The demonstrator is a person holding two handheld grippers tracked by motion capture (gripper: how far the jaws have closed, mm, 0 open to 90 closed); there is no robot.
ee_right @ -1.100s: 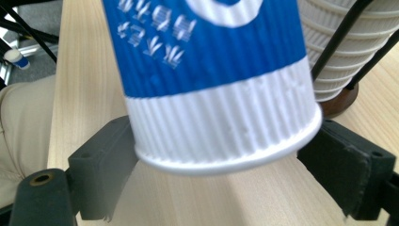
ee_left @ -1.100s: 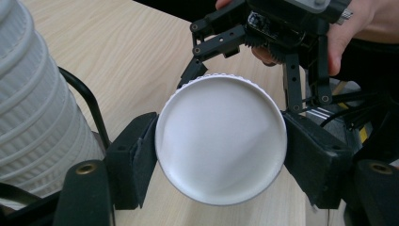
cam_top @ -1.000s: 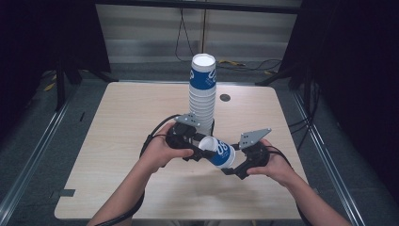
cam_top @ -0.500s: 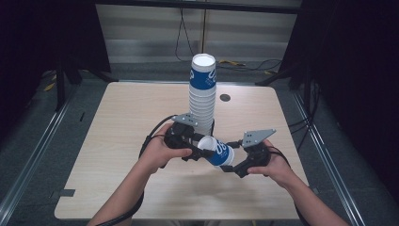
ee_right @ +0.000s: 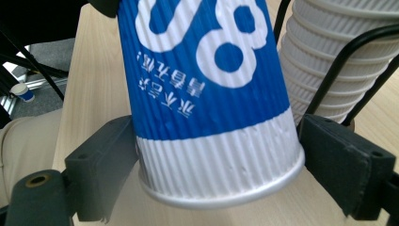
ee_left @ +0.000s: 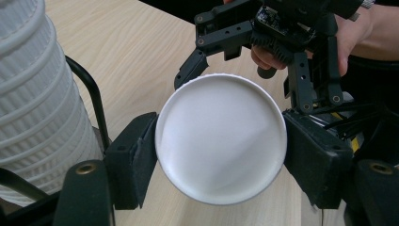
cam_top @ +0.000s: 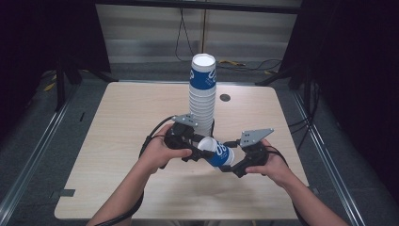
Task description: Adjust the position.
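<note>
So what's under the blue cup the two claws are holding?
Bare wooden table lies under the blue cup, which is lifted on its side. The cup itself hides the patch of table right beneath it.

light: bright overhead, even | surroundings: dark | shadows: soft | close views: slightly blurred

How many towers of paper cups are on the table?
1. The tower of paper cups stands upside down near the table's far middle. One loose blue paper cup is held in front of it.
</note>
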